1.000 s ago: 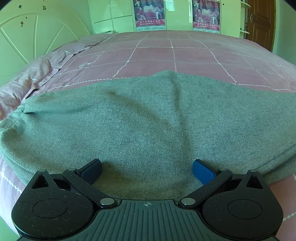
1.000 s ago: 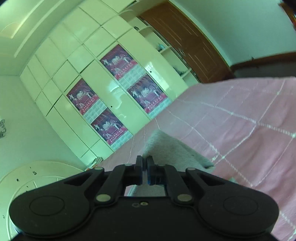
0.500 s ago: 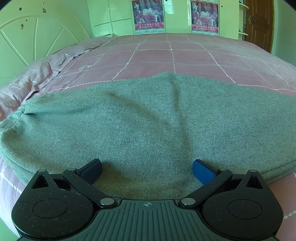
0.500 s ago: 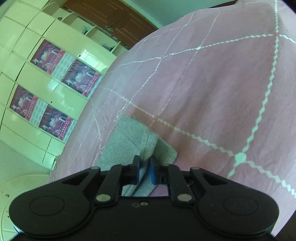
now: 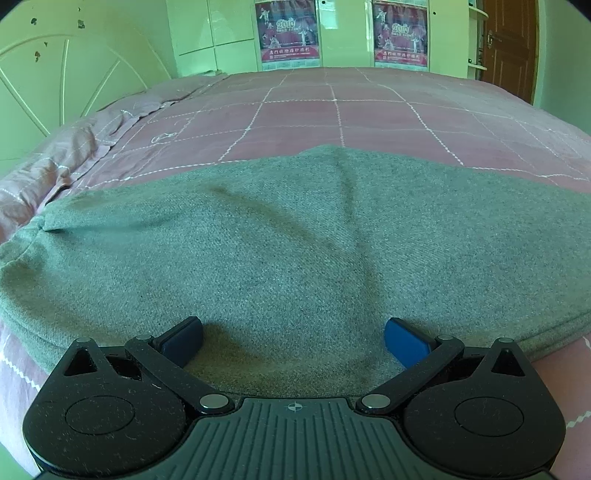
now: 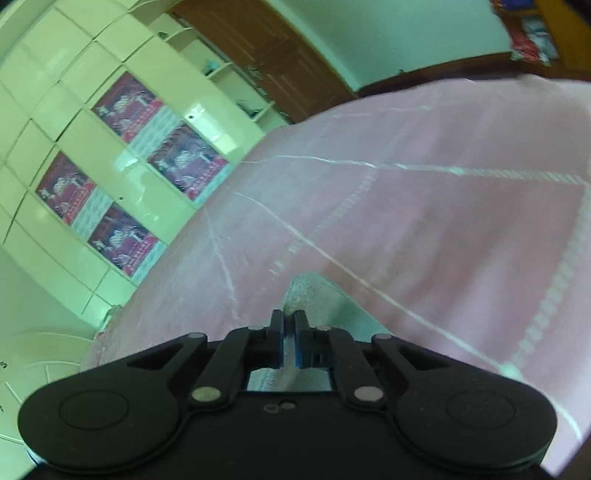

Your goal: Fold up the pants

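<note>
Since the earlier frame, right tongs (image 6: 289,338) have swung back up: wardrobe (image 6: 122,155) fills more of the view again, and the view is motion-blurred. Right tongs clenched on a fold of the grey pants (image 6: 301,291), fabric visible between the blue pads and poking out just beyond them. Left view barely changed.

Left tongs (image 5: 293,341) released, fingers spread wide, blue pads (image 5: 404,341) resting on the pants (image 5: 295,251) near their closest edge. Pants lie spread across the pink bed (image 5: 332,110), with creases running from the middle toward the tongs. Beyond the pants is bare pink checked bedspread, then a rumpled pink sheet (image 5: 74,147) at left by the headboard (image 5: 55,92). Farthest are posters (image 5: 288,31) on the wardrobe and a brown door (image 5: 511,48) at right.
</note>
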{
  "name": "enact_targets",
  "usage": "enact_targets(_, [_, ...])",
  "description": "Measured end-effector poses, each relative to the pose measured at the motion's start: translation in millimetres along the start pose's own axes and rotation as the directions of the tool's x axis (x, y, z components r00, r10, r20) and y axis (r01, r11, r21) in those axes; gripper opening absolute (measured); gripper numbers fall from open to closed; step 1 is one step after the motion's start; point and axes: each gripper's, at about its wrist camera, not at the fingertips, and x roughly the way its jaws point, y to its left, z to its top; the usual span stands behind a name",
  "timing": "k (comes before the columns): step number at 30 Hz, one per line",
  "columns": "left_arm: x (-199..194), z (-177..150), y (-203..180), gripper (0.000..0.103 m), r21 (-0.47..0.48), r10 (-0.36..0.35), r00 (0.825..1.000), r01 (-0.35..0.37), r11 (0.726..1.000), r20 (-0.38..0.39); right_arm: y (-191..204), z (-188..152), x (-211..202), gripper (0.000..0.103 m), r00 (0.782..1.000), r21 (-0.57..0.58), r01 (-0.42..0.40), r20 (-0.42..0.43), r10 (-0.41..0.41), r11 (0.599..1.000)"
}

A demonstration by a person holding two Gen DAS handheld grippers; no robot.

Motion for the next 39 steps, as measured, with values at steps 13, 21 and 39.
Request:
enact_targets(13, [0, -2, 0, 0.103, -0.004, 0.005, 1.0, -0.005, 1.0, 0.012, -64, -24, -28, 0.002, 1.0, 0.095, 0.006, -0.018, -0.004, 0.995])
enact_targets(21, [0, -2, -1, 0.103, -0.005, 0.008, 1.0, -0.008, 1.0, 0.013, -52, -51, 39, 0.03, 0.98, 0.214, -0.087, -0.155, 0.121, 0.973])
enact_targets(39, [-1, -4, -2, 0.103, -0.019, 0.009, 1.0, -0.009, 1.0, 0.025, 12, 0, -26, 0.0, 0.98, -0.033, -0.198, 0.029, 0.199, 0.98])
